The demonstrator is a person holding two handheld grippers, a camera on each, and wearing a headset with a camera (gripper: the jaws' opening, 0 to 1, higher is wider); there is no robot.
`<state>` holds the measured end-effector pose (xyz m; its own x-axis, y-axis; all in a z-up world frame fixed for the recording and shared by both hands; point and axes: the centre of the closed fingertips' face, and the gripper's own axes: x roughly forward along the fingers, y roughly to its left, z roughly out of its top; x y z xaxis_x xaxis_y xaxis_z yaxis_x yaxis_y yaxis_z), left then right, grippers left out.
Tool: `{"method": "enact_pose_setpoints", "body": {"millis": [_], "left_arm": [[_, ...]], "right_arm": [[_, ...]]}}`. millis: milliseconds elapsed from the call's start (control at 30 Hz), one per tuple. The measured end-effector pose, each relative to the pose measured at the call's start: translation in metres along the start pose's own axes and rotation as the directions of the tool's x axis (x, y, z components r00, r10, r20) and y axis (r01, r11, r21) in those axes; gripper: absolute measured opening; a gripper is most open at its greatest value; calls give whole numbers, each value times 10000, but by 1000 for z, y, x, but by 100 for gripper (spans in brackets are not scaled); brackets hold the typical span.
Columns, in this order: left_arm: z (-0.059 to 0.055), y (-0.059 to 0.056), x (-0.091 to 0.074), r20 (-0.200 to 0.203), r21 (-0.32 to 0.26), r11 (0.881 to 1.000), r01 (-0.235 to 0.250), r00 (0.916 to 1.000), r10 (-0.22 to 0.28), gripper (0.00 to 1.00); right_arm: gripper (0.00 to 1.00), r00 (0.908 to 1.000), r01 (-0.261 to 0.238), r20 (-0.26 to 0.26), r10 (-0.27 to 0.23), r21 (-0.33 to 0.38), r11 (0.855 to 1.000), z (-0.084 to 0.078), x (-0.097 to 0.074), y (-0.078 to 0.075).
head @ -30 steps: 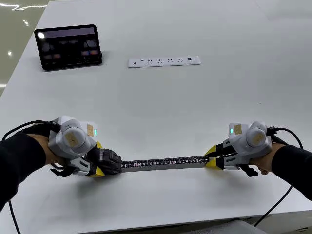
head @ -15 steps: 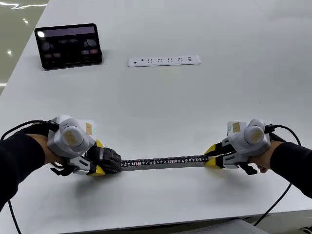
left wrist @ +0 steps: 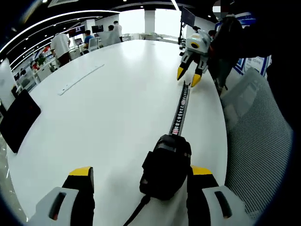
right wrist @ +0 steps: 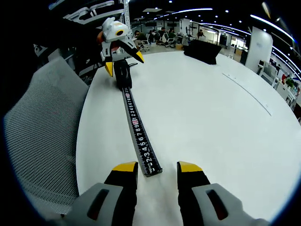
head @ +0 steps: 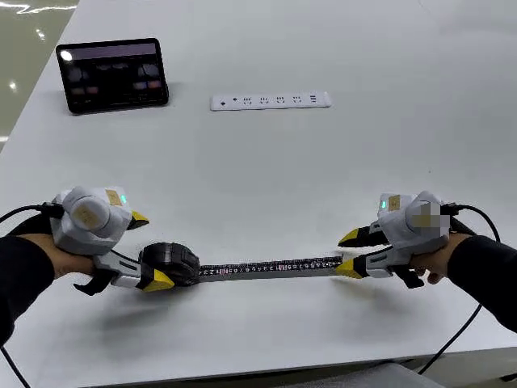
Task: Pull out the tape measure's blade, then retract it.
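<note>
With left yellow-tipped claw (head: pixel 150 250) and right yellow-tipped claw (head: pixel 348 254) just opening, letting go of black round tape measure case (head: pixel 171 262), lower left, and long numbered metal blade (head: pixel 271 267), lying pulled out along the bottom. Probably sliding back next.

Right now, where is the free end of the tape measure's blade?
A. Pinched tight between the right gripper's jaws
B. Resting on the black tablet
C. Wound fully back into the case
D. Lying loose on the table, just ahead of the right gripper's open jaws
D: in the right gripper view the blade's end lies flat on the white table, and the right gripper has its jaws apart, not closed on it.
</note>
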<state>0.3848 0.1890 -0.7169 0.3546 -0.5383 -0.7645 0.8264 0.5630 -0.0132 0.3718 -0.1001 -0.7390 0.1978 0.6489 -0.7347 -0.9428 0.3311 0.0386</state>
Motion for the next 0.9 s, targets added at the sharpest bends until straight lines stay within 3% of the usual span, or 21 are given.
{"method": "enact_pose_setpoints", "body": {"millis": [100,167,233,333,400,467,533,633,700,767,833,900], "left_arm": [[-1,4,-8,520,-636,9979,-119,9985,152,82],[0,6,-13,1002,-1166,9929,-248,9943,366,93],[-4,9,-19,1104,-1486,9879,-431,9921,599,99],[-4,15,-30,1745,-1932,9772,-880,9770,1225,100],[-10,19,-35,1783,-2039,9701,-1314,9694,1687,100],[-20,27,-43,1628,-2291,9512,-2069,9552,2470,100],[-27,25,-47,1667,-2823,9376,-2029,9521,2563,100],[-32,23,-56,1900,-3165,9289,-1923,9465,2607,100],[-35,24,-63,1971,-3452,9159,-2050,9382,2843,100],[-37,27,-73,2211,-3588,9046,-2302,9206,3220,100],[-39,26,-81,2383,-3757,8961,-2361,9098,3397,100],[-43,25,-84,2447,-3837,8912,-2419,9040,3507,100]], "right_arm": [[33,9997,229,-2,-229,345,9991,-2,-5,-1],[37,9991,420,73,-423,393,9983,-3,-10,-1],[40,9976,648,194,-660,570,9963,-4,-15,-3],[47,9924,1087,476,-1133,900,9900,-4,-25,-4],[51,9877,1362,616,-1437,1126,9843,-7,-30,-6],[54,9819,1657,692,-1765,1386,9764,-12,-36,-5],[53,9731,2066,734,-2182,1393,9685,-18,-43,-6],[54,9684,2223,764,-2372,1658,9608,-26,-52,0],[56,9626,2403,812,-2584,1845,9530,-31,-60,3],[59,9563,2578,841,-2801,2105,9430,-37,-67,7],[64,9472,2829,868,-3088,2277,9317,-42,-73,10],[70,9377,3074,862,-3365,2452,9194,-46,-78,12]]}}
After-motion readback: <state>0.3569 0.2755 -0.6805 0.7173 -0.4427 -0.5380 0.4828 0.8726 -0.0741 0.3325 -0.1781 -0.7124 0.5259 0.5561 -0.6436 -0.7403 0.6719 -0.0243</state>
